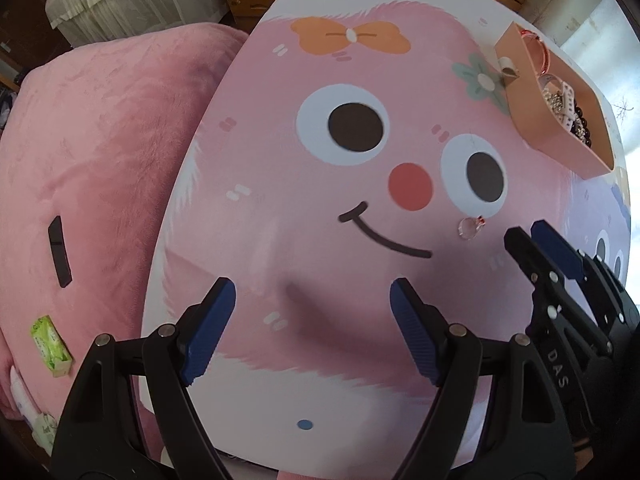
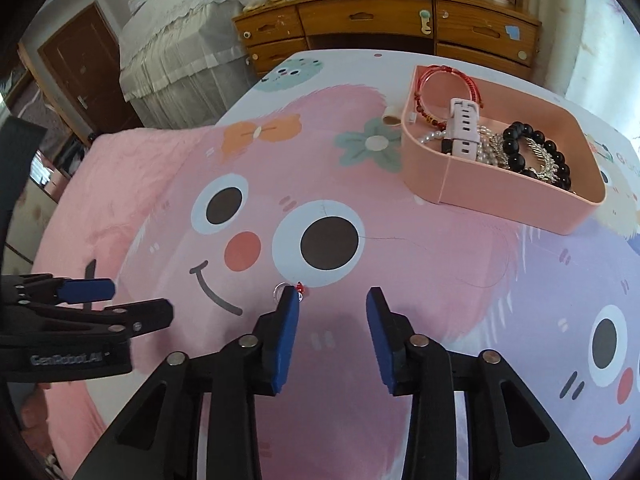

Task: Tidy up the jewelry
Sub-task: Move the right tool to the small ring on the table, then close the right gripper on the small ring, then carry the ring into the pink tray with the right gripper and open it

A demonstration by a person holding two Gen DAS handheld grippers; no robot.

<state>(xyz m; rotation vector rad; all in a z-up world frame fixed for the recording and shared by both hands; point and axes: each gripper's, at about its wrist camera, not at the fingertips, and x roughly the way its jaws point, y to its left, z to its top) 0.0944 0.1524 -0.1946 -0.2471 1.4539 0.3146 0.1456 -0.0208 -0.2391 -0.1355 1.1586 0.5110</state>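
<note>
A small clear ring with a red charm lies on the cartoon-printed tabletop, just below the pink face's right eye. In the right wrist view the ring peeks out beside the left fingertip of my right gripper, outside its jaws. That gripper is open with only table between its pads. My left gripper stands wide open over bare tabletop, to the left of the ring. A pink box at the far right holds red cord bracelets, black beads, pearls and a watch strap.
A pink plush cushion borders the table on the left, with a black bar-shaped object and a green tissue packet on it. A small cream roll lies beside the box. A wooden dresser stands behind the table.
</note>
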